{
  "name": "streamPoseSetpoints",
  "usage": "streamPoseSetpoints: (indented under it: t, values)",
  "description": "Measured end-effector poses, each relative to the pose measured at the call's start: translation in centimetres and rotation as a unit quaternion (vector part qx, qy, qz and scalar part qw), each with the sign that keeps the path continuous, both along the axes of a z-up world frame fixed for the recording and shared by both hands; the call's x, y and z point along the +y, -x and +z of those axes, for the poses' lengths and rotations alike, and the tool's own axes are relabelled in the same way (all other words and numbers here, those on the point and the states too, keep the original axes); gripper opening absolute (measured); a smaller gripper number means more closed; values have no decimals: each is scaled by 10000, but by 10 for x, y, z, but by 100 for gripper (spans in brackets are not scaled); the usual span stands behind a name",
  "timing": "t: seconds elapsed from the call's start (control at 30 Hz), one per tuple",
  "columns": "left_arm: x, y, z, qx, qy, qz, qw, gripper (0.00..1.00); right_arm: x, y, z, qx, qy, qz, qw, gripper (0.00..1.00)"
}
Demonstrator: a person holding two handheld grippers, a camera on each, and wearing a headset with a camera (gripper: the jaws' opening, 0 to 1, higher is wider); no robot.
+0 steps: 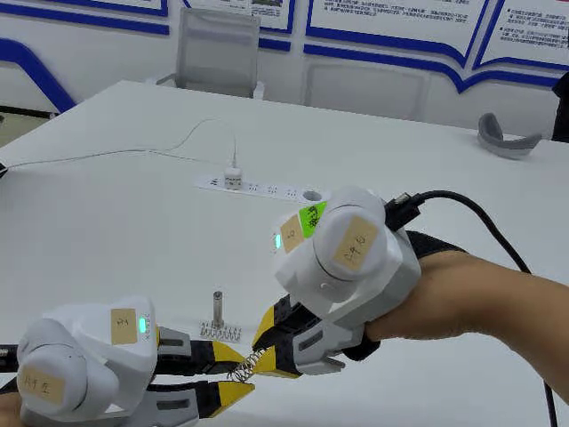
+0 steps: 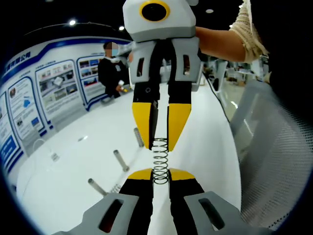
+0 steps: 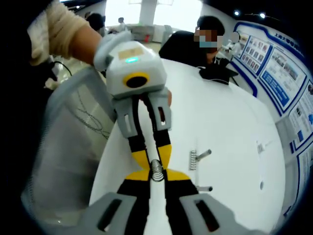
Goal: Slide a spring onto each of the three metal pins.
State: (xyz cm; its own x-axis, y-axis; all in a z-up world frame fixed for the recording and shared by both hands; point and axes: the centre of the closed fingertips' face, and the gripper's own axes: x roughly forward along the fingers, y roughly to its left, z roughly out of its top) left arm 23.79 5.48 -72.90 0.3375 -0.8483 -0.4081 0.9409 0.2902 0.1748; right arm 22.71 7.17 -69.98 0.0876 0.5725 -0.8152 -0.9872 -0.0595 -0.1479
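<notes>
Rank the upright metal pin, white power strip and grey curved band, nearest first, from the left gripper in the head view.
1. Upright metal pin, just beyond the left gripper.
2. White power strip, mid-table.
3. Grey curved band, far right.

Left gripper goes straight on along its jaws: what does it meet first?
The left gripper pinches one end of the small coiled metal spring. Straight past it, the right gripper comes first: its yellow-tipped jaws face it head-on, on the spring's other end, apparently close.

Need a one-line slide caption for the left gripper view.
Left gripper and right gripper hold one spring between them above the table; metal pins stand nearby.
</notes>
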Motion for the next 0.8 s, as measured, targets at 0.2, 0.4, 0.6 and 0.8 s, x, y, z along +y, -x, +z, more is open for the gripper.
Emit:
streamPoseSetpoints:
  t: [0.2, 0.4, 0.6, 0.8]
  values:
    - [0, 1, 1, 14, 32, 31, 10000, 11, 7, 2, 4, -13, -90, 46, 9999, 12]
    - [1, 1, 1, 28, 48, 57, 10000, 11, 9, 3, 4, -2, -134, 54, 9999, 12]
    - [2, 0, 2, 21, 74, 77, 9999, 11, 9, 2, 1, -3, -126, 31, 9999, 14]
    - [1, -1, 5, 18, 132, 88, 9999, 11, 7, 0, -3, 25, -114, -14, 9999, 14]
